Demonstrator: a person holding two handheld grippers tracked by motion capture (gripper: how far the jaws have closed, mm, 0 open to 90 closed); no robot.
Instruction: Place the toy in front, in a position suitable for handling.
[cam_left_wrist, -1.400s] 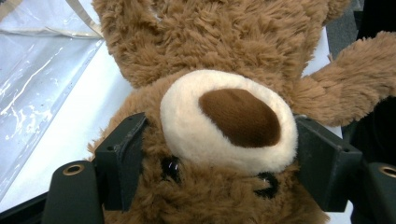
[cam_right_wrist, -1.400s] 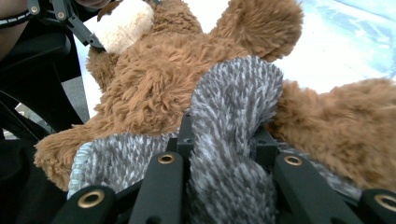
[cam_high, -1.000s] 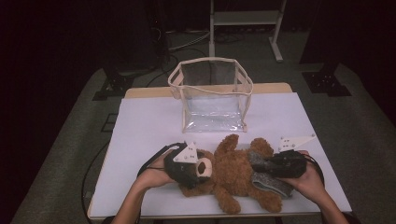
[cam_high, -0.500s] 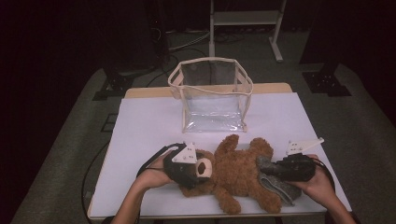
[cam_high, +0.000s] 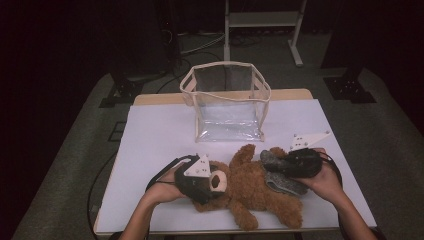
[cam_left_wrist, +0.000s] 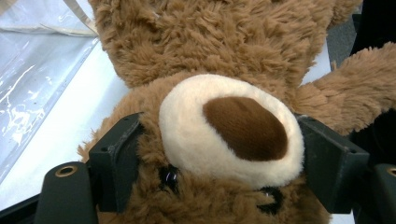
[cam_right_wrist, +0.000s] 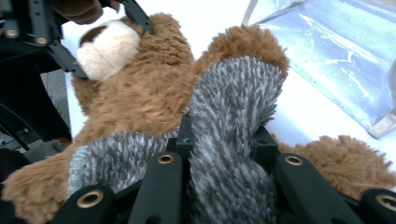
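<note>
A brown teddy bear (cam_high: 250, 189) lies on its back on the white table (cam_high: 160, 135), head to the left. My left gripper (cam_high: 216, 181) is shut on the bear's head. Its jaws press either side of the cream muzzle (cam_left_wrist: 229, 128) in the left gripper view, where the gripper (cam_left_wrist: 224, 163) holds the bear (cam_left_wrist: 224, 42). A grey fuzzy cloth (cam_high: 282, 182) lies across the bear's lower body. My right gripper (cam_high: 270, 162) is shut on a raised fold of that cloth (cam_right_wrist: 233, 102), pinched between the jaws of the gripper (cam_right_wrist: 224, 140) over the bear (cam_right_wrist: 149, 93).
A clear plastic bag (cam_high: 227, 102) with a cream rim stands open just behind the bear, also at the upper right (cam_right_wrist: 336, 46) of the right gripper view. The table's front edge runs close under the bear. A metal stand (cam_high: 260, 20) and dark floor lie beyond the table.
My right gripper has risen and shifted slightly toward the bag, lifting the grey cloth with it. The left gripper and the bear's head have stayed put.
</note>
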